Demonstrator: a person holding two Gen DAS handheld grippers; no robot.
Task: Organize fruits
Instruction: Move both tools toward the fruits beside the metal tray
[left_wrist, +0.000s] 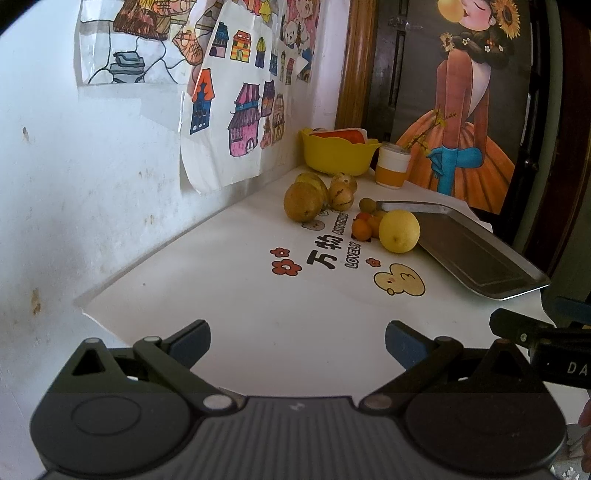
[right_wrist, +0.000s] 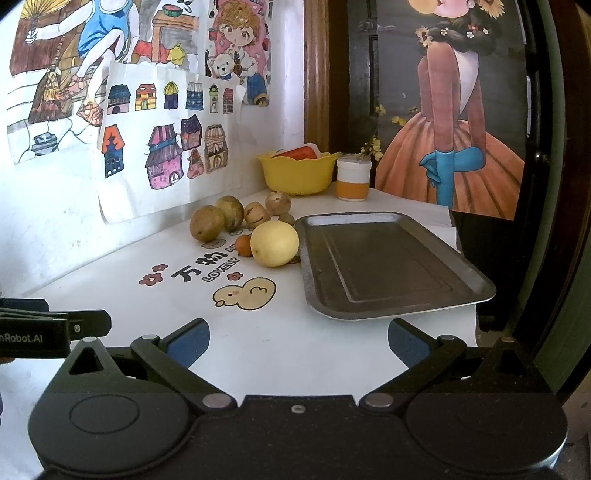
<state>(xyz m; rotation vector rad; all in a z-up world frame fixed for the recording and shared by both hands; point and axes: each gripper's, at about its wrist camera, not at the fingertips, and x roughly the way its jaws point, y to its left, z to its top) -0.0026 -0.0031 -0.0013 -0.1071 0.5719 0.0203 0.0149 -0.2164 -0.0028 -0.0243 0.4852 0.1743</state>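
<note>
Lemon: firm, rounded, may roll; I'd grip its middle. Left gripper and right gripper gape, both empty.

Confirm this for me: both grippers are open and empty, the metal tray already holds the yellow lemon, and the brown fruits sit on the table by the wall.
One thing is wrong: the metal tray holds nothing. The yellow lemon lies on the table beside the tray's left edge, as the right wrist view shows. The rest stands: the left gripper and right gripper are open and empty, and the brown fruits sit by the wall.
</note>
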